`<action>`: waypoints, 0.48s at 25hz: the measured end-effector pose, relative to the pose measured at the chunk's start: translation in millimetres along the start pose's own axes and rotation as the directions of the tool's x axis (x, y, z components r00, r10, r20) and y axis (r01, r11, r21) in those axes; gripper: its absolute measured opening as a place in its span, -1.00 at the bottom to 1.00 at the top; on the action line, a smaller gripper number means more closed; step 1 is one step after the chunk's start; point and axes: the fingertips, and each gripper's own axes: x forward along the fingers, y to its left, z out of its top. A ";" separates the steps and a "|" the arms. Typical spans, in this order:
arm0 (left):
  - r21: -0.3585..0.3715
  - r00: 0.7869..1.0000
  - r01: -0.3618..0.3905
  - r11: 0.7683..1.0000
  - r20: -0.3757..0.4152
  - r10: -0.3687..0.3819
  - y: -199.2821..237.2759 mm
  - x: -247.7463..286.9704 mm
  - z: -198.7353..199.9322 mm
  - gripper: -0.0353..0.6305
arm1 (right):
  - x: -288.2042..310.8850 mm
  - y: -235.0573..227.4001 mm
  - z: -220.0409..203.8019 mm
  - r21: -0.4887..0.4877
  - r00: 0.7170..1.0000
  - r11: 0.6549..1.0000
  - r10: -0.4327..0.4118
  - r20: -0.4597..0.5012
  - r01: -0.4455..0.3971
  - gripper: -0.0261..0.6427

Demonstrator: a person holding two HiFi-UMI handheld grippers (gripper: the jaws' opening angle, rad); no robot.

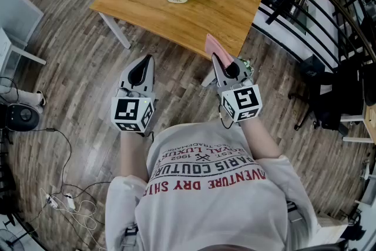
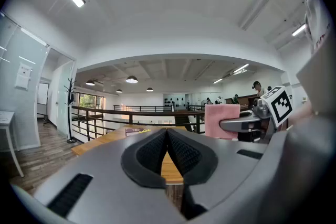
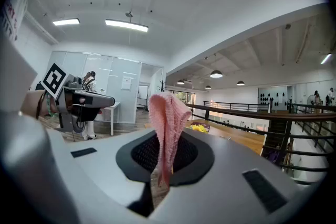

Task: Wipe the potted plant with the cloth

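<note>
1. The person wears a pale grey sweatshirt (image 1: 211,208) with rows of red and dark lettering printed across it.
2. Its sleeves (image 1: 124,197) are the same pale grey and loose.
3. The left gripper (image 1: 149,58) and the right gripper (image 1: 214,57) have smooth grey shells with black ribbed pads (image 2: 152,152).
4. Each gripper carries a white cube (image 1: 132,114) with black square markers.

nubby pink cloth (image 3: 167,113), smooth matt wooden table (image 1: 147,3)
</note>
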 end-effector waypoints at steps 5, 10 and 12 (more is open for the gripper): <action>0.000 1.000 0.003 1.000 -0.006 -0.003 9.1 -6.7 -1.6 -0.85 | 5.4 10.2 3.2 0.011 1.000 1.000 -0.007 0.007 0.007 -0.81; -0.005 1.000 0.025 1.000 -0.008 -0.025 20.7 -11.7 -5.8 -0.85 | 11.6 20.7 0.9 0.032 0.999 0.999 -0.039 0.008 0.039 -0.81; -0.011 0.999 0.026 1.000 -0.019 -0.026 28.5 -15.4 -11.3 -0.85 | 14.5 24.0 -0.9 0.047 0.998 0.997 -0.069 0.012 0.069 -0.81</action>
